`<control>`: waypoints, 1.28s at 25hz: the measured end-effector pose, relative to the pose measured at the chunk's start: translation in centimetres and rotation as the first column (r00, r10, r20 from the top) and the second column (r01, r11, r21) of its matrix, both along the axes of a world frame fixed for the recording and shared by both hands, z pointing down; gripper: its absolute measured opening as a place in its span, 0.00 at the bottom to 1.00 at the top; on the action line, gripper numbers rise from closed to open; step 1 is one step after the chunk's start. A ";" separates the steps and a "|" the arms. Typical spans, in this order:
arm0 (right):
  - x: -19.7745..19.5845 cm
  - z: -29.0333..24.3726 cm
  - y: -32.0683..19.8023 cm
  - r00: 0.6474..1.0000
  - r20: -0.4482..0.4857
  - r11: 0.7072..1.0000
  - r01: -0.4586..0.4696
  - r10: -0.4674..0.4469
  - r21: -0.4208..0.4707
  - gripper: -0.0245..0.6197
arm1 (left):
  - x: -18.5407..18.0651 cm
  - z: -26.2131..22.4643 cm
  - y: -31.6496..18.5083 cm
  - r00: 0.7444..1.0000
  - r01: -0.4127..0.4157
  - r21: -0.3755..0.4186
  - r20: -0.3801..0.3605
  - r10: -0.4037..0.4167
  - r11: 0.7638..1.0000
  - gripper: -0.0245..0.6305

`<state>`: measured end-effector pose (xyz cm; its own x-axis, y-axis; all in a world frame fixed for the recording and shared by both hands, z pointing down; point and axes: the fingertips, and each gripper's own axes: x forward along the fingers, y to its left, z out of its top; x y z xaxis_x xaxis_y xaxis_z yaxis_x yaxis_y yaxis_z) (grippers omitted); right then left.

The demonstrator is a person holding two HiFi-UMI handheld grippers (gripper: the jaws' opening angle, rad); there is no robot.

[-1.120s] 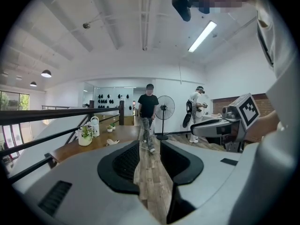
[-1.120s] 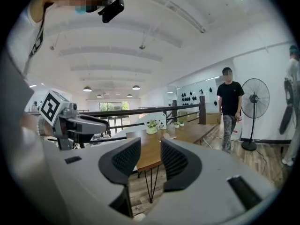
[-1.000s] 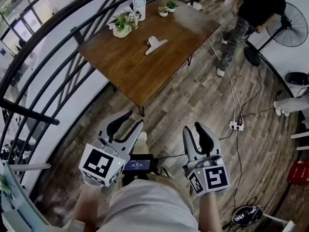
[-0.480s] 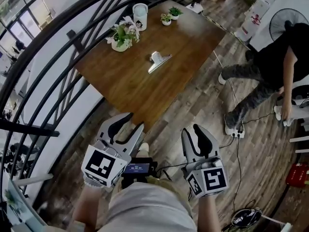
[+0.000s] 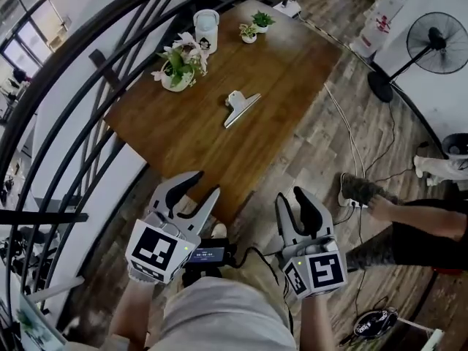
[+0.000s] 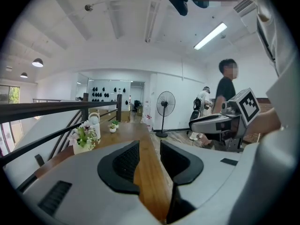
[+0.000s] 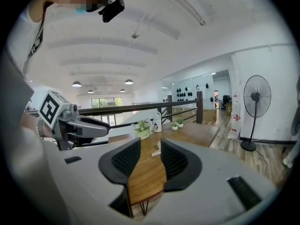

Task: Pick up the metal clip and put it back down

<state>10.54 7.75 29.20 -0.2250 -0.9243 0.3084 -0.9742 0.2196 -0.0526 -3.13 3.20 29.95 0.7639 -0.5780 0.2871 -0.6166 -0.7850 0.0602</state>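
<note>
While both grippers hang low in the head view, above the wooden floor [image 5: 307, 152] and short of the table [image 5: 292, 57], neither one touches anything. The left gripper [image 5: 203, 186] sits at lower left, its jaws apart with nothing between them; its own view shows only the tabletop beyond the gap. The right gripper [image 5: 291, 196] sits at lower centre-right, its jaws likewise apart and empty.

The clip [image 5: 240, 107] lies flat near the middle of the table, in the upper centre of the head view, well apart from both grippers. In the right gripper view the clip [image 7: 156, 149] shows far off, seen through the gap of the jaws.

A flower pot [image 5: 175, 70] stands at the table's left side, with a white jar [image 5: 206, 28] behind it and two small plants [image 5: 256, 25] at the far edge. A black railing [image 5: 88, 64] curves along the left of the frame. At upper right stands a fan [image 5: 437, 44]. A person's leg [image 5: 395, 225] reaches in from the right edge, its shoe beside a power strip [image 5: 348, 202] on the floor.
</note>
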 end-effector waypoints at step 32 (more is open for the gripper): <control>1.7 3.2 -5.8 0.999 0.000 0.997 0.053 -0.053 -0.061 0.26 | 1.2 3.1 -5.3 0.999 0.041 -0.055 0.036 -0.039 0.998 0.26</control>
<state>12.22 1.91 32.43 -0.2728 -0.8905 0.3641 -0.9613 0.2676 -0.0659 -1.96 -2.09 33.03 0.7297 -0.5900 0.3457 -0.6496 -0.7559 0.0814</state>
